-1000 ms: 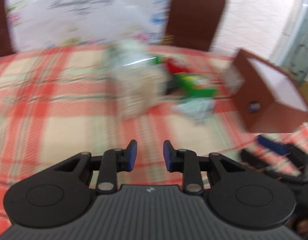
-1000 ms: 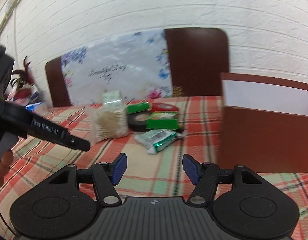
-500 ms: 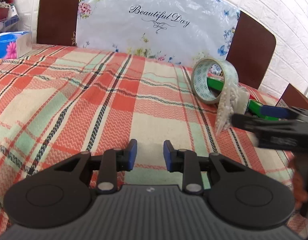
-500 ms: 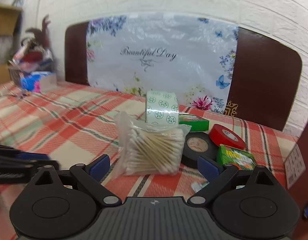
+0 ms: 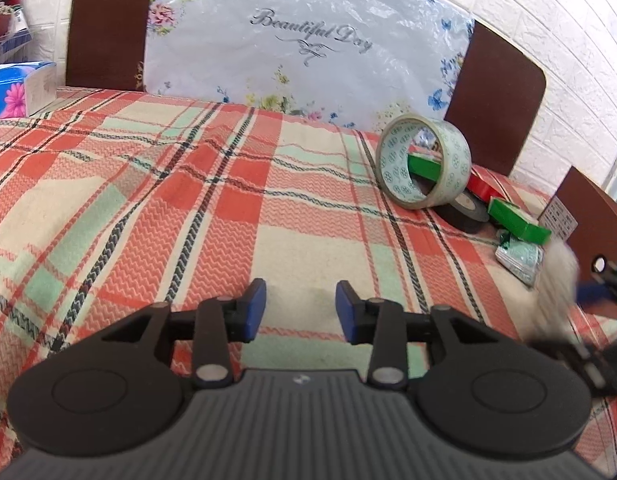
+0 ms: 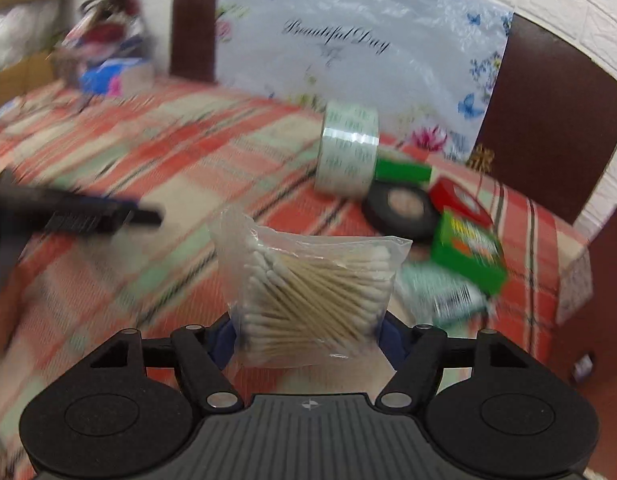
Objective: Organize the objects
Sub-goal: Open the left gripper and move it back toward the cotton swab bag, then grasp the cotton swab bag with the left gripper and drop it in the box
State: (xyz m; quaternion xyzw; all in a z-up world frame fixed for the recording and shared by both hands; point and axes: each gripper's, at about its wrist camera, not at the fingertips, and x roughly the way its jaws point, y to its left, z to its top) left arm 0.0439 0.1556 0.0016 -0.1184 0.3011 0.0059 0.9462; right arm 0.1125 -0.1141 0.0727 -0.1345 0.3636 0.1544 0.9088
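Note:
My right gripper [image 6: 308,334] is shut on a clear bag of cotton swabs [image 6: 314,292] and holds it above the plaid tablecloth [image 6: 156,168]. The bag shows blurred at the right edge of the left wrist view [image 5: 558,280]. My left gripper [image 5: 300,306] is open and empty over bare cloth. A patterned tape roll [image 5: 426,166] stands on edge; it also shows in the right wrist view [image 6: 348,148]. By it lie a black tape roll [image 6: 400,208], a red tape roll [image 6: 460,202], green boxes [image 6: 468,256] and a foil packet [image 5: 520,258].
A brown cardboard box [image 5: 592,216] stands at the right. A floral plastic sheet [image 5: 300,36] leans on brown chairs [image 5: 104,24] behind the table. A blue tissue box [image 5: 16,88] sits at the far left.
My right gripper has closed on the cotton swab bag and lifted it off the cloth. My left gripper has opened slightly wider and turned a little.

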